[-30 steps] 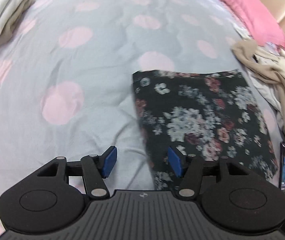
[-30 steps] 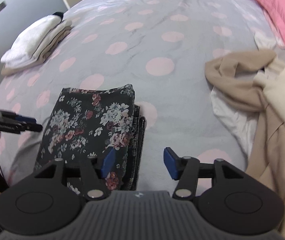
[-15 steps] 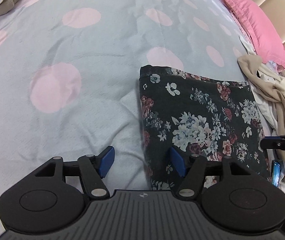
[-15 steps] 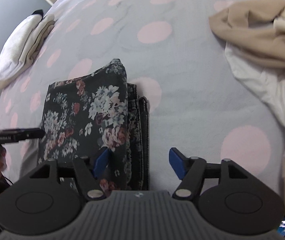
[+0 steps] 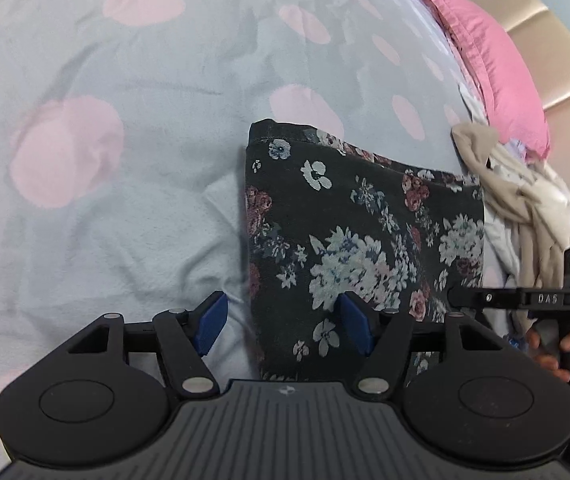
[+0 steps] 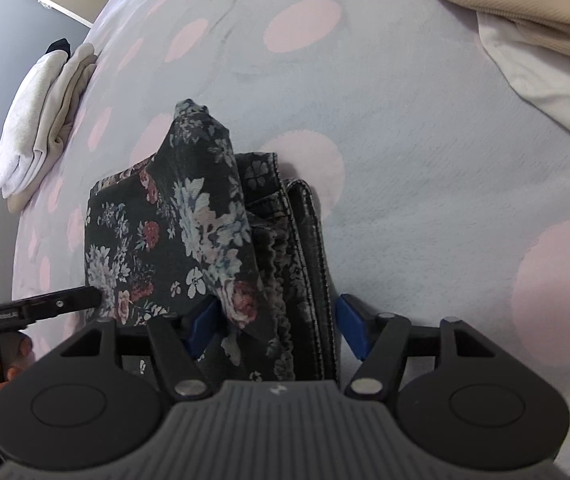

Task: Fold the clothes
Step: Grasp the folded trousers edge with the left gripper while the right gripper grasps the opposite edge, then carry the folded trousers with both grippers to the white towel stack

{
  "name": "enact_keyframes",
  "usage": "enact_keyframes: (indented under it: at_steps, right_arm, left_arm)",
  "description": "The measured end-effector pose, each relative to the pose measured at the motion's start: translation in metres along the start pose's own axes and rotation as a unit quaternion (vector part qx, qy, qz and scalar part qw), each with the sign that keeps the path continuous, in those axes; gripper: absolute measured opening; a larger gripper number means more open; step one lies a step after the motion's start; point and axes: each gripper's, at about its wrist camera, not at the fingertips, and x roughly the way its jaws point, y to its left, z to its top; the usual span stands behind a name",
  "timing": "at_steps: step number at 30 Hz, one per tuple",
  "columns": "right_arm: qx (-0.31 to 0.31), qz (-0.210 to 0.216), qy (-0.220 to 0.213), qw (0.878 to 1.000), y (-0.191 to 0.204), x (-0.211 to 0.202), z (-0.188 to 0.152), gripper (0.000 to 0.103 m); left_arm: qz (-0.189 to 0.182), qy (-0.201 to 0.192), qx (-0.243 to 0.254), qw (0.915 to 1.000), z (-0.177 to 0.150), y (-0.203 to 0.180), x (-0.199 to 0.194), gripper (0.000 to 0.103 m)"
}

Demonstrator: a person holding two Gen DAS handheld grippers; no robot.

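Having closed in, both spread grippers, left (image 5: 281,322) and right (image 6: 275,326), now straddle opposite edges of the folded floral garment (image 5: 365,248), stacked layers ruffled.

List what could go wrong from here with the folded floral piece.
The right tool straddles several stacked layers of the folded floral garment; closing may catch only some, spilling the fold. The left tool straddles only its edge, so lifting may be uneven.

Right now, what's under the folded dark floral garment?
The dark floral garment lies on the grey bedspread with pink dots; its own folded layers show at the right edge. Anything beneath it is covered.
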Motion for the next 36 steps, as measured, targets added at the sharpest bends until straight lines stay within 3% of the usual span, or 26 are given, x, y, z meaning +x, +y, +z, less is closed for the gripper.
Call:
enact_keyframes:
  at_steps: [4,7,9,12,20,23,29,36]
  right_arm:
    - [0.003,0.008,0.000,1.000,-0.001,0.005,0.002,0.067]
    - [0.004,0.017,0.002,1.000,0.000,0.008,0.005,0.059]
    - [0.007,0.029,0.003,1.000,-0.001,0.006,0.005,0.048]
    - [0.005,0.036,-0.001,0.999,0.001,0.004,0.004,0.042]
    - [-0.012,0.048,-0.028,0.998,0.017,-0.017,-0.001,0.034]
    - [-0.021,0.056,-0.046,0.997,0.027,-0.030,-0.005,0.033]
    - [-0.042,0.076,-0.079,0.993,0.065,-0.050,-0.013,0.032]
    - [-0.074,0.105,-0.106,0.986,0.150,-0.060,-0.011,0.032]
  left_arm:
    - [-0.013,0.000,-0.007,0.9999,0.002,0.003,0.008,0.059]
    - [-0.014,-0.001,-0.006,0.9999,0.003,0.002,0.007,0.050]
    - [-0.021,-0.001,-0.009,0.9997,0.003,0.003,0.007,0.042]
    - [-0.023,-0.005,-0.011,0.9997,0.002,0.004,0.006,0.035]
    - [-0.021,-0.032,0.013,0.9992,0.000,-0.003,-0.013,0.013]
    - [-0.025,-0.046,0.023,0.9983,-0.003,-0.007,-0.025,0.009]
    - [-0.020,-0.100,0.027,0.9944,-0.006,0.000,-0.070,0.007]
    - [-0.004,-0.167,0.030,0.9854,0.002,0.024,-0.162,0.007]
